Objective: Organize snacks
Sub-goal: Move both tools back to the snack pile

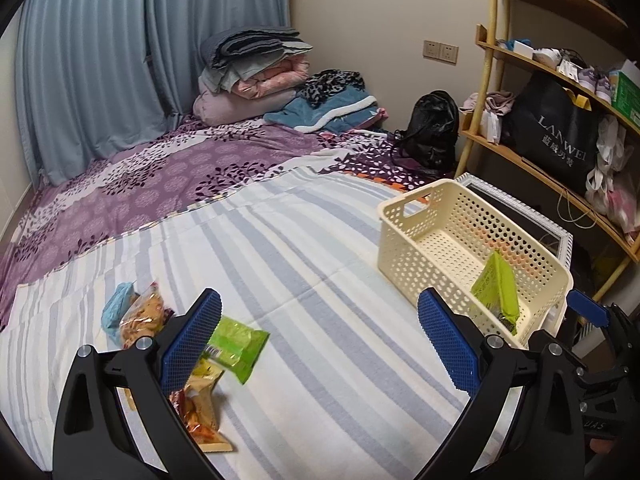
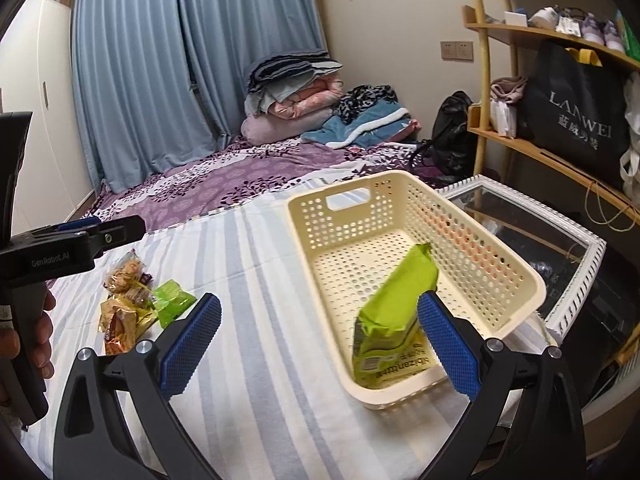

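- Standing spread wide, right gripper (image 2: 320,340): blue textured pads (image 2: 192,344) apart, nothing pressed between them; held just above the near end of the basket and the striped cloth.
- Left gripper (image 1: 320,340): jaws likewise wide apart, pinching nothing; its left pad (image 1: 192,344) hangs over the loose snack pile. From the right wrist view its black body shows at the far left edge, held by a hand (image 2: 28,336).
- Cream basket (image 2: 500,256): perforated plastic, cut-out handle in the far end wall, set on the right part of the striped cloth, long side running near to far.
- Green snack packet (image 2: 392,312): inside the basket at its near end, tilted, its far end raised and its near end down against the basket floor; it sits just beside the right gripper's right pad, and contact cannot be told.
- Second green packet (image 1: 236,344): flat on the cloth, left of the basket and well apart from it, partly behind the left gripper's left pad.
- Orange and yellow snack packets (image 1: 200,412): heaped just left of and nearer than the second green packet, touching it.
- Clear bag of brown snacks (image 1: 144,316): at the far left of the heap, with a blue item (image 1: 116,308) just beside it.
- Striped cloth (image 1: 320,280): pale blue and white, spread over a purple patterned bedspread (image 1: 160,184).
- Folded bedding (image 1: 256,76): stacked at the far end, before blue curtains (image 1: 100,60).
- Wooden shelf (image 1: 520,152): right side, bearing a black bag (image 1: 556,132).
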A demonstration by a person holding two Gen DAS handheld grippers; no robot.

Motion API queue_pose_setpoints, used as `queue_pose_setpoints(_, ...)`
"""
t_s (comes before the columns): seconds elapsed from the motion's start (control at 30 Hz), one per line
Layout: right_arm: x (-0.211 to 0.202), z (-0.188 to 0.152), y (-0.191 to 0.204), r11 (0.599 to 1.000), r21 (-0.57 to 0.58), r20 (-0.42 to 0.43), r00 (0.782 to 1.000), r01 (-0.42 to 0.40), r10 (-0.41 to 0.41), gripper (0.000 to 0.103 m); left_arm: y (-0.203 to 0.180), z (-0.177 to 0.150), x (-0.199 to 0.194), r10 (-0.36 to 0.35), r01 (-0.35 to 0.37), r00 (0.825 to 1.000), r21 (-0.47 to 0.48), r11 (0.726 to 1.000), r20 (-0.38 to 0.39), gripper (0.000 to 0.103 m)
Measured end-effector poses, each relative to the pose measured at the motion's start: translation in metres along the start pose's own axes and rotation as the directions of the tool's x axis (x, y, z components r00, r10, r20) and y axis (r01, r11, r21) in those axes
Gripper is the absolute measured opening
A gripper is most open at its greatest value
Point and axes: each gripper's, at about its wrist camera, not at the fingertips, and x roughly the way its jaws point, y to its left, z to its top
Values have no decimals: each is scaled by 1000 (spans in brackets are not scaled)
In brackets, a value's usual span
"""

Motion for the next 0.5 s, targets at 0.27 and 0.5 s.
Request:
queue_pose_setpoints(0.27, 0, 3, 27, 999, -40, -1, 999, -35, 35, 98, 37, -13, -11, 37, -37, 999, -66, 997, -3, 100)
queue_pose_setpoints(0.5, 6, 4, 47, 995, -63, -21, 997, -74, 73, 98, 77, -35, -26, 87, -88, 996, -117, 989, -17, 100)
